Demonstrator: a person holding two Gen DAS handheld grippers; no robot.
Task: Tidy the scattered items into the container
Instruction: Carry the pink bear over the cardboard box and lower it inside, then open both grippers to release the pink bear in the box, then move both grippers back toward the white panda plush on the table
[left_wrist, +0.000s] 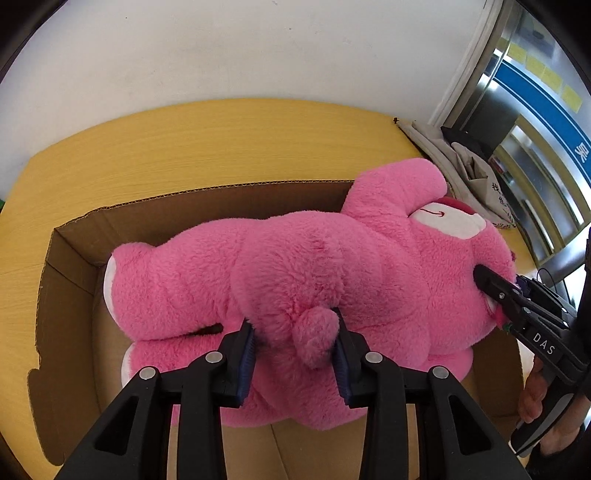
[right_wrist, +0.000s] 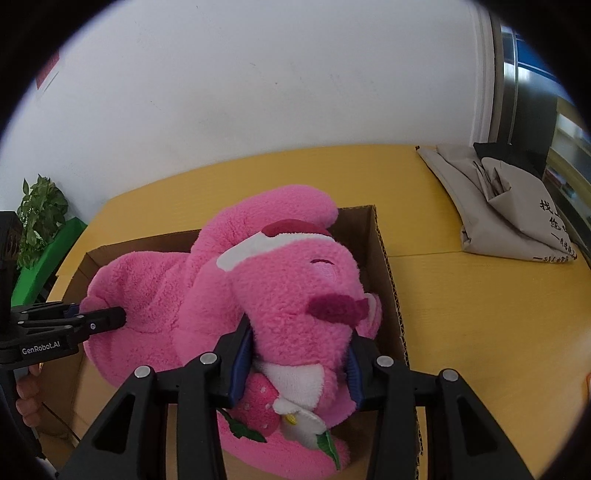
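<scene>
The pink plush bear (left_wrist: 314, 273) lies lengthwise in the cardboard box (left_wrist: 70, 280) on a yellow wooden table (right_wrist: 480, 314) against a white wall. The left gripper (left_wrist: 293, 332) pinches its tail end; the right gripper (right_wrist: 299, 339) clamps its head.
</scene>
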